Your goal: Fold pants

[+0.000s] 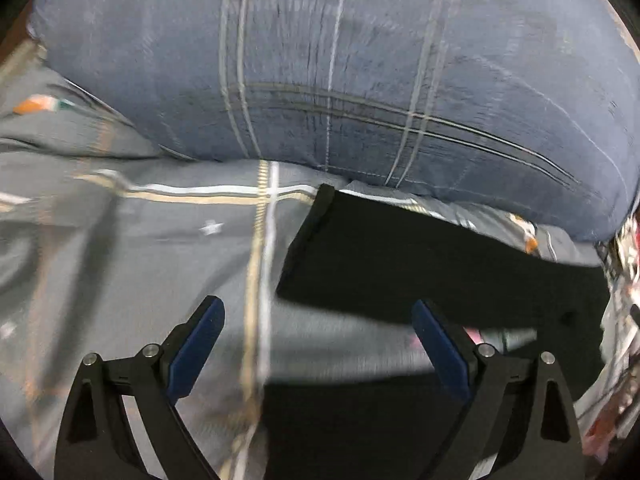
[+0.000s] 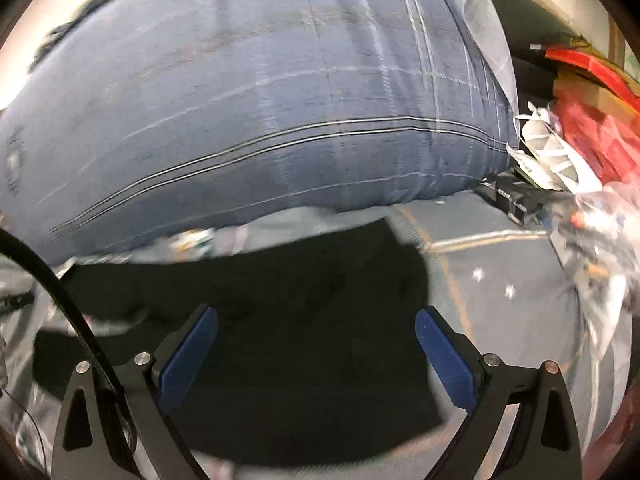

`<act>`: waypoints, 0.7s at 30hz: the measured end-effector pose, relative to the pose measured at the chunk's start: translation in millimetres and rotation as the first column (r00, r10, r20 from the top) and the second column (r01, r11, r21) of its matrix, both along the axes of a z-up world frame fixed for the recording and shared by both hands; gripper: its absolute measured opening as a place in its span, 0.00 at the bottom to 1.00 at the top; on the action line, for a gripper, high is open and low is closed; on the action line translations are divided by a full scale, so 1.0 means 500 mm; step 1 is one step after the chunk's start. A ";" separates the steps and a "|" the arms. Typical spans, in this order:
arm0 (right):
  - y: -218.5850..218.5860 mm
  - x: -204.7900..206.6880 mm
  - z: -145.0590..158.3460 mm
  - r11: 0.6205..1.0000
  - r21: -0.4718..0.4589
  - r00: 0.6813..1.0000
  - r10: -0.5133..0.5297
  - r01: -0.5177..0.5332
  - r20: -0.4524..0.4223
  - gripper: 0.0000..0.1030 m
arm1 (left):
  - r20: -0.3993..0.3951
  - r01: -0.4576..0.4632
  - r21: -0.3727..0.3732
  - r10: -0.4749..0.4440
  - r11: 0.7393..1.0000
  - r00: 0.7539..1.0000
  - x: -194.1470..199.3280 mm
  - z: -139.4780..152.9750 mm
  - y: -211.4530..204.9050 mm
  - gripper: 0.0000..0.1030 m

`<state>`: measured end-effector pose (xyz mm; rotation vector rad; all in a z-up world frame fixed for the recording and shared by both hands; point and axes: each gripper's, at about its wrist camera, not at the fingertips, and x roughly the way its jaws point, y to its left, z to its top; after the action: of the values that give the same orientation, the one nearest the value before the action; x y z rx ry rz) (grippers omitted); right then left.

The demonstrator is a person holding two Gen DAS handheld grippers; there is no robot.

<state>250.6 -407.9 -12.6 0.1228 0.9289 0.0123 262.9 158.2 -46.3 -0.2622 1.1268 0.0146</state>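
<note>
black pants (image 1: 400,256), flat, folded, on bedsheet (image 1: 160,248)

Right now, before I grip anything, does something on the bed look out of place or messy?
Only the clutter: red packaging and crumpled white paper are piled on the grey bedsheet, right of the black pants. The pants lie flat before the blue plaid pillow.

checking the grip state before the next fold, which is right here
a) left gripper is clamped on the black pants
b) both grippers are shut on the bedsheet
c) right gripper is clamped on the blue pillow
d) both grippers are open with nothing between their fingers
d: the left gripper and the right gripper both show their blue pads spread wide apart, with the black pants lying on the grey bedsheet and held by neither.
</note>
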 end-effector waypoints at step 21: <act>0.002 0.249 -0.165 0.998 -0.061 0.969 -0.002 -0.014 -0.247 0.22 | -0.035 0.173 0.084 -0.171 0.981 0.985 0.157 -0.079 -0.083 0.12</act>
<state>375.0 -407.1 -95.0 0.0641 1.1774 -0.0273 341.6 116.5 -86.0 -0.0868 1.1701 -0.0864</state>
